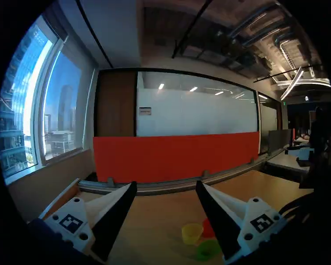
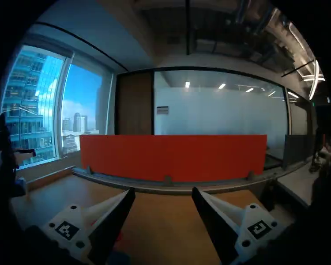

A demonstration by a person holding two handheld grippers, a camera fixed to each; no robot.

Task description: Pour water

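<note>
The left hand-held gripper [image 1: 165, 183] hangs wide open and empty above the desk [image 1: 161, 221]; a yellow cup [image 1: 192, 232], red cup [image 1: 208, 227] and green cup [image 1: 207, 249] cluster beside one finger. The right hand-held gripper [image 2: 162, 190] is wide open too; it holds nothing.

Desk top [image 1: 165, 221] looks smooth, matt wood; cups [image 1: 192, 232] translucent glossy plastic; red divider [image 1: 174, 157] flat matt; window [image 1: 59, 115] clear glass.
</note>
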